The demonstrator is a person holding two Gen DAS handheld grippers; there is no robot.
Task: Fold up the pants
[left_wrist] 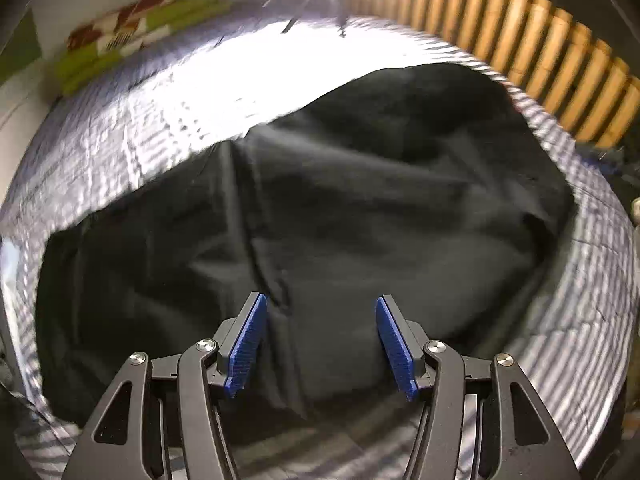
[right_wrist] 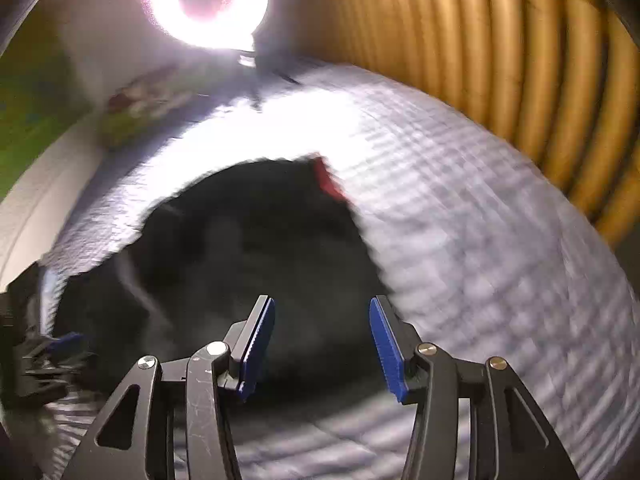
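Note:
Black pants (left_wrist: 340, 208) lie spread and creased on a grey-and-white striped cover (left_wrist: 152, 120). My left gripper (left_wrist: 320, 304) hovers open over the near part of the cloth, nothing between its blue pads (left_wrist: 248, 344). In the right wrist view the same black pants (right_wrist: 240, 248) appear blurred, with a small red tag (right_wrist: 326, 180) at their far edge. My right gripper (right_wrist: 322, 304) is open above the pants' right edge, empty. The other gripper (right_wrist: 44, 356) shows dimly at the far left of that view.
A ribbed wooden slat wall (left_wrist: 540, 52) curves behind the striped surface on the right. A green and red checked item (left_wrist: 136, 32) lies at the far left edge. A bright ring lamp (right_wrist: 206, 0) glares from the back. The striped cover (right_wrist: 500, 280) extends wide to the right.

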